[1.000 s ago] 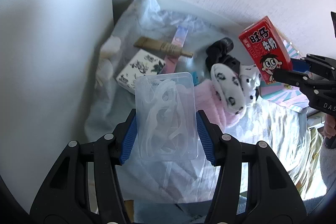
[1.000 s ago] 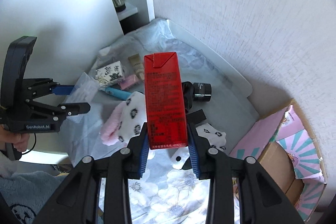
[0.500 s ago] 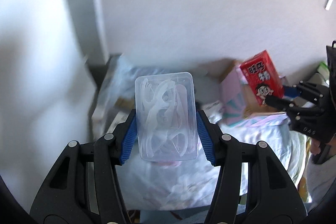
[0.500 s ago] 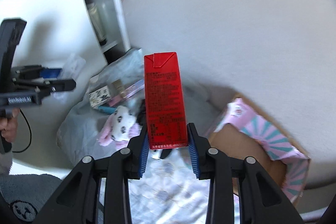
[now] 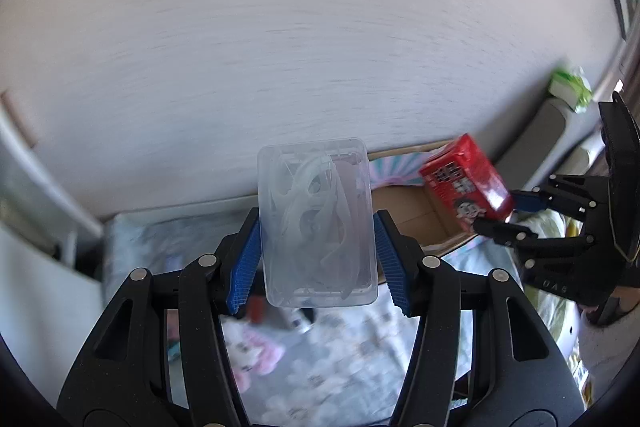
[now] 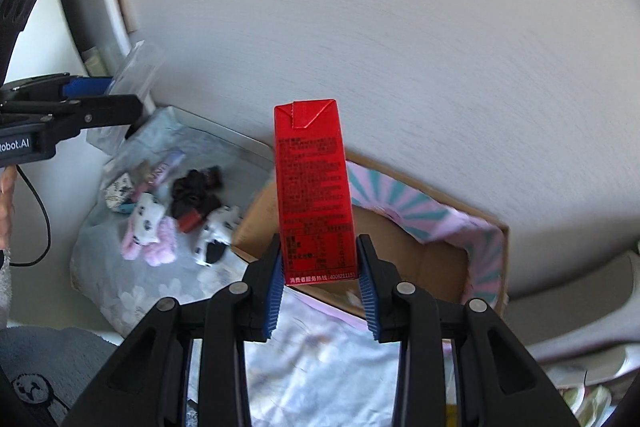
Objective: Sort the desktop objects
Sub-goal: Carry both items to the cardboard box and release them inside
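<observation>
My left gripper (image 5: 316,259) is shut on a clear plastic box (image 5: 316,223) of pale plastic pieces, held up in front of the white wall. My right gripper (image 6: 319,267) is shut on a red drink carton (image 6: 314,187), upright over the near edge of an open cardboard box (image 6: 404,247) with pink and teal flaps. In the left wrist view the red carton (image 5: 466,183) and the right gripper (image 5: 516,215) hang over that cardboard box (image 5: 408,211). In the right wrist view the left gripper (image 6: 116,99) and its clear box (image 6: 138,71) are at the far left.
Loose items lie on the floral cloth (image 6: 120,291): spotted pink socks (image 6: 150,231), a black scrunchie (image 6: 196,195), a patterned small box (image 6: 118,189) and a pink tube (image 6: 164,169). A white wall stands close behind. A grey chair (image 6: 580,315) is at the right.
Both grippers have risen and swung right with their loads, away from the pile of items. The cardboard box has come under the red carton. The views have rolled.
</observation>
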The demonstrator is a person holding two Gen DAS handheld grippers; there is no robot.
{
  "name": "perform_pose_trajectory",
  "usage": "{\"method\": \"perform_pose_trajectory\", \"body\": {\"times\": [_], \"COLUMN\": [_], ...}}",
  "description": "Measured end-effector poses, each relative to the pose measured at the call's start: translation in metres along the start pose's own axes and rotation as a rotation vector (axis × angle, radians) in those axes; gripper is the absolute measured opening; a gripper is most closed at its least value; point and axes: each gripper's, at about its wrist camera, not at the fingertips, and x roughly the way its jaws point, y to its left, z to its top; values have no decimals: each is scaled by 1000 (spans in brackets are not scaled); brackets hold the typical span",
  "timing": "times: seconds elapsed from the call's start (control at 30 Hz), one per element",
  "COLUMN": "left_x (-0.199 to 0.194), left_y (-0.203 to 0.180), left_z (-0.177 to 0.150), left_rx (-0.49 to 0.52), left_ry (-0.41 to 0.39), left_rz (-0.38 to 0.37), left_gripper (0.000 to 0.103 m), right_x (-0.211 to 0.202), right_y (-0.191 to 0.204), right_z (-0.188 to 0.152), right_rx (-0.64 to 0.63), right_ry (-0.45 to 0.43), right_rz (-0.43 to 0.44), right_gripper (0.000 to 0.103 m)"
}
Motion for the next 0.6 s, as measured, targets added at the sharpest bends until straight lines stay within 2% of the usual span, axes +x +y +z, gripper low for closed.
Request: {"method": "perform_pose_trajectory", "body": {"times": [0.23, 0.5, 0.6], "left_x": [56, 127, 143], "left_y": [-47, -69, -65], "left_z": [17, 23, 15], "left_rx": [78, 119, 103], "left_ry": [69, 182, 213], "left_rz": [-29, -7, -9], "left_gripper": [52, 52, 52], "right_x": [22, 55, 70], "right_y": [-41, -80, -92], "right_z": [-18, -26, -26], "right_rx": [83, 118, 134], "right_ry": [76, 178, 199], "right_rz": [-22, -48, -49], "right_gripper": [32, 31, 24]}}
